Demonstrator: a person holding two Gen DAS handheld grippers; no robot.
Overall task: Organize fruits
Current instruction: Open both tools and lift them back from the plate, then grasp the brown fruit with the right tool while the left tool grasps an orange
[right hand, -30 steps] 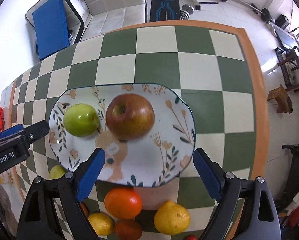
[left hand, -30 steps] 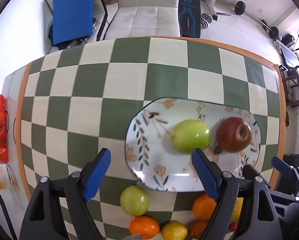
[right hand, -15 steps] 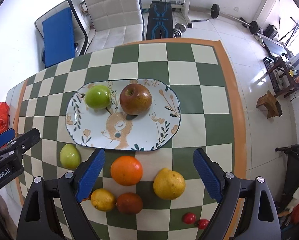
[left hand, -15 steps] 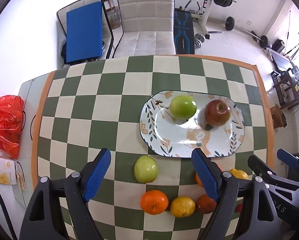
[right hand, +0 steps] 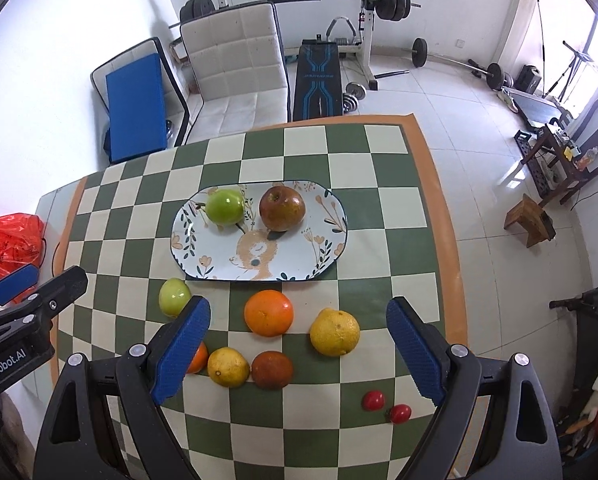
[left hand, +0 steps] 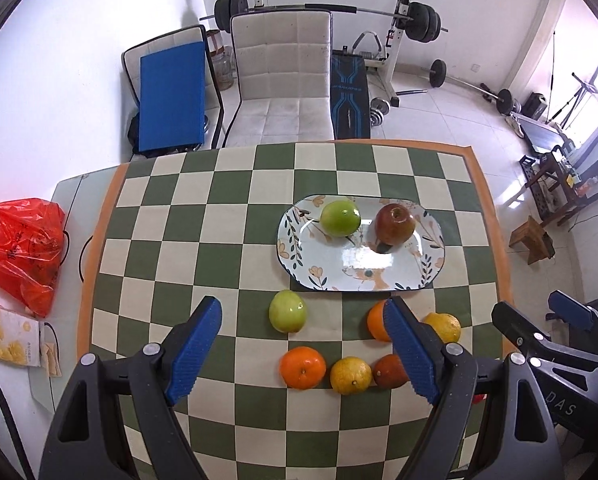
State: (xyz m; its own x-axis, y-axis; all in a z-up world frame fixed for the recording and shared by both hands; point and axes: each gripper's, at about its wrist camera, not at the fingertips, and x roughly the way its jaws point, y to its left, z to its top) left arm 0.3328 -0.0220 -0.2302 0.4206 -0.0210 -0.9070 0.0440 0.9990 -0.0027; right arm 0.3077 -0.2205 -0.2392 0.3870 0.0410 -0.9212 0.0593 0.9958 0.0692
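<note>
While the left gripper [left hand: 301, 338] hangs above the near part of the green-and-cream checkered tablecloth [left hand: 227, 216], its blue-padded jaws stand wide apart with nothing between them. In the left wrist view the oval white ceramic plate with painted leaves and flowers [left hand: 361, 280] is the landmark: on its far side rest a smooth bright green apple [left hand: 340, 218] and, just right of it and apart, a dark red apple [left hand: 395, 225] with its stem hollow up. Just off the plate's near left corner lies a pale green pear-like fruit [left hand: 287, 311]. Nearer than the plate sits a row: a glossy round orange tangerine [left hand: 302, 367], a small yellow lemon [left hand: 350, 375] and a brownish-red round fruit [left hand: 390, 371], each close to its neighbour. A larger orange [left hand: 377, 320] and a big yellow citrus [left hand: 445, 326] show partly behind the right finger. A crumpled red plastic bag [left hand: 21, 248] lies well left of the plate, off the cloth.

In the right wrist view the right gripper [right hand: 298, 346] is likewise spread wide and empty, over the fruit below the plate [right hand: 259, 274]. The large orange [right hand: 268, 313] sits just off the plate's near rim, the big yellow citrus [right hand: 334, 332] to its right. Two small red tomatoes [right hand: 385, 407], perhaps cherry tomatoes, lie farthest from the plate, towards the near right.
</note>
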